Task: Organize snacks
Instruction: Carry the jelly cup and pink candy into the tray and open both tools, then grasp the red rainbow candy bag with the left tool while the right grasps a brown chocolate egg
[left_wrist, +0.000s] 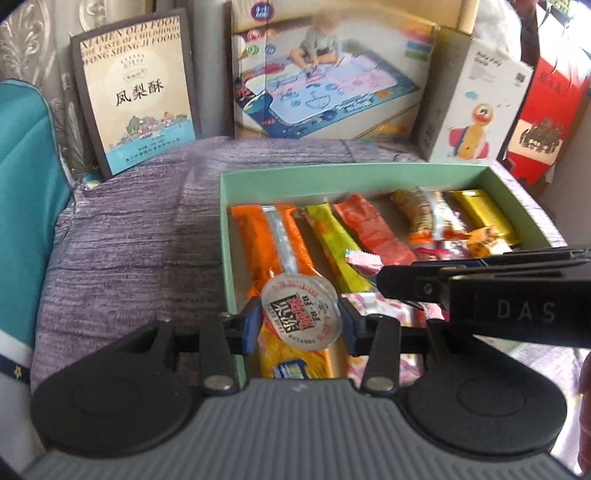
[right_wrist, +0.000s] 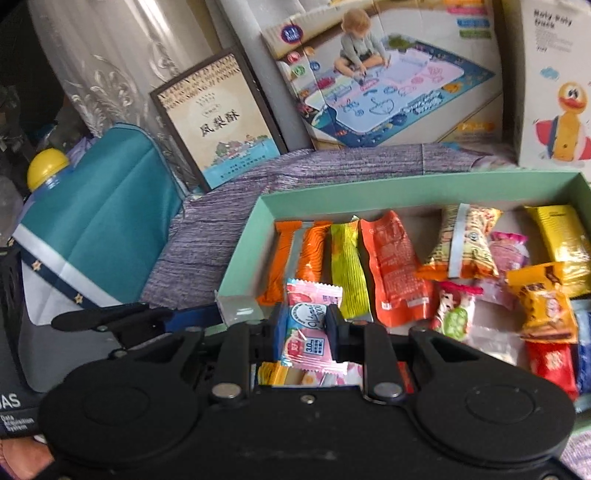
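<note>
1. The step in hand seems to be the placing of small snacks into the shallow mint-green cardboard box (right_wrist: 406, 186), which lies on the purple woven cloth (left_wrist: 122, 236). Long packets are already lined along its far side: two orange ones, a yellow-green one (right_wrist: 345, 266), an orange-red one (right_wrist: 399, 273) and a golden one at the right end (right_wrist: 561, 240).

2. The left gripper (left_wrist: 301, 317) has its two blue-padded fingers closed against the sides of a round clear jelly cup with a white lid and red print (left_wrist: 299, 308). The cup hangs over the near left corner of the box, above a yellow-orange packet (left_wrist: 291, 354).

3. The right gripper (right_wrist: 306, 325) has its jaws narrowed on a small pink and white candy sachet (right_wrist: 312, 332), pinching it in the middle. It is held above the near edge of the box, just in front of the orange packets.

4. The two grippers are close beside each other, so I judge the next move needs care: each should go to a free spot on the box floor, lower, and only then open.

5. The loose sweets at the near right of the box look unsorted.
</note>
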